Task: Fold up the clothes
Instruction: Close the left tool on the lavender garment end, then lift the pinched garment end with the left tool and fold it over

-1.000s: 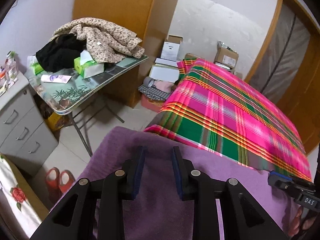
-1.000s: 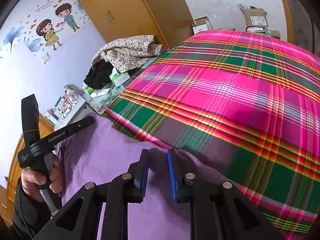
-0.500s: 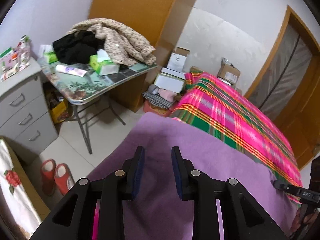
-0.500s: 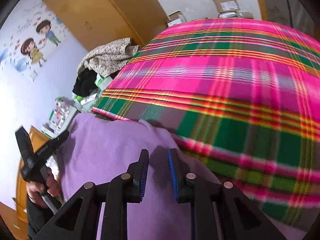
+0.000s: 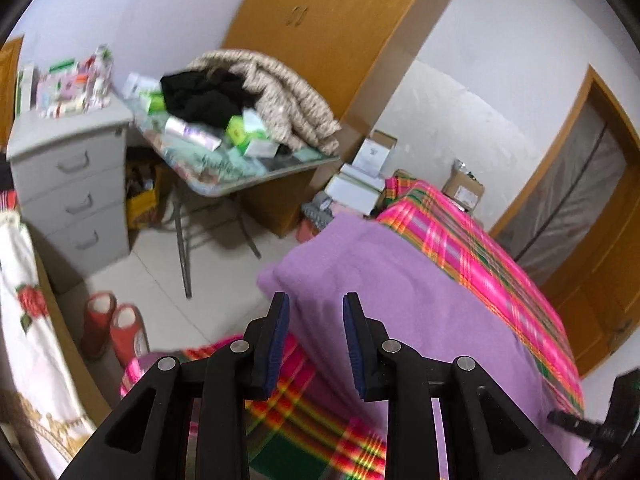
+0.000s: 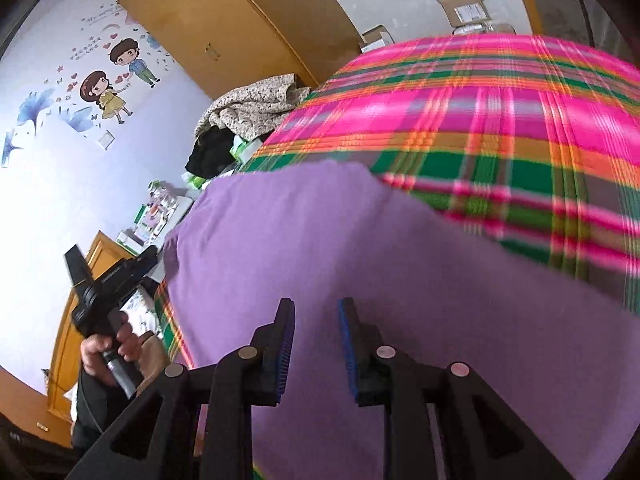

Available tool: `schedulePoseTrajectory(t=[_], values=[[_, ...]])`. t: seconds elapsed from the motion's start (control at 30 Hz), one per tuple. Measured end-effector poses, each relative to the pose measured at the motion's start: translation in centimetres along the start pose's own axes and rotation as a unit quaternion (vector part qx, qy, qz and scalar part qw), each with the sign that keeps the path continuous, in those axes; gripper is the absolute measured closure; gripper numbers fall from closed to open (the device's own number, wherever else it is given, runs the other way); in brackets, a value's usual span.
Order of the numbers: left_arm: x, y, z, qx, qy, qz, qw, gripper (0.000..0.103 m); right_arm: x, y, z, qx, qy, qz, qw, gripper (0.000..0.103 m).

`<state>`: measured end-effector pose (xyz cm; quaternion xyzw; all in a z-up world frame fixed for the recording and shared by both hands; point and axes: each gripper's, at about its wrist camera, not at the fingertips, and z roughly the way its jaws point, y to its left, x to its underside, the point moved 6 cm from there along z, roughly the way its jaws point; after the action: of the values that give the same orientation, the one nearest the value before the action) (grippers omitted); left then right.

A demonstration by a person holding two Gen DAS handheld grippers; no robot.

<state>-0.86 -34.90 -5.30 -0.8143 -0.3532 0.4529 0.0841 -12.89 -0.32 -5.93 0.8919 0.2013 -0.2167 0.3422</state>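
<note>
on the plaid bed (image 6: 500,92) lies the purple garment (image 6: 360,264), a thick fleecy cloth folded over toward the bed's near edge. it looks soft, limp and light, so i judge it best pinched at a corner or hem. the left tool (image 5: 314,336) hovers over its near corner, jaws apart and pressing nothing; the right tool (image 6: 316,344) points down over the cloth's middle, jaws opening, pads clear of the fabric.

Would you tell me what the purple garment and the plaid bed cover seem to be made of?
Purple garment: probably fleece or soft knit; matte, slightly fuzzy, with rounded folds. Plaid bed cover: likely thin woven cotton or blend; flat, crisp stripes, faint sheen, though blur leaves this uncertain.
</note>
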Motion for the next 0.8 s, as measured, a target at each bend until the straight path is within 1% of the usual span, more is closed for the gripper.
schedulePoseTrajectory(t=[0.1, 0.17, 0.2, 0.23, 0.4, 0.63, 0.8], values=[[0.4, 0.6, 0.6, -0.003, 0.012, -0.019, 0.9997, 0.074, 1.0, -0.5, -0.1, -0.003, 0.001, 0.011, 1.0, 0.08], [0.6, 0.7, 0.9, -0.002, 0.014, -0.027, 0.9995, 0.066, 1.2, -0.6, -0.4, -0.006, -0.002, 0.013, 1.0, 0.08], [0.5, 0.8, 1.1, -0.004, 0.011, -0.03, 0.9995, 0.056, 1.2, -0.6, -0.5, -0.006, -0.004, 0.012, 1.0, 0.08], [0.5, 1.0, 1.2, -0.007, 0.008, -0.036, 0.9993, 0.053, 1.2, -0.5, -0.6, -0.006, -0.006, 0.011, 1.0, 0.08], [0.2, 1.5, 2.5, 0.007, 0.02, -0.057, 0.9981, 0.053, 1.1, 0.1, -0.6, -0.008, -0.008, 0.003, 1.0, 0.08], [-0.3, 1.6, 4.3, 0.023, 0.036, -0.081, 0.9958, 0.053, 0.9, -0.2, -0.3, -0.004, -0.006, 0.002, 1.0, 0.08], [-0.6, 2.0, 5.7, 0.036, 0.045, -0.109, 0.9924, 0.053, 0.4, -0.5, -0.2, 0.002, -0.008, 0.001, 1.0, 0.08]])
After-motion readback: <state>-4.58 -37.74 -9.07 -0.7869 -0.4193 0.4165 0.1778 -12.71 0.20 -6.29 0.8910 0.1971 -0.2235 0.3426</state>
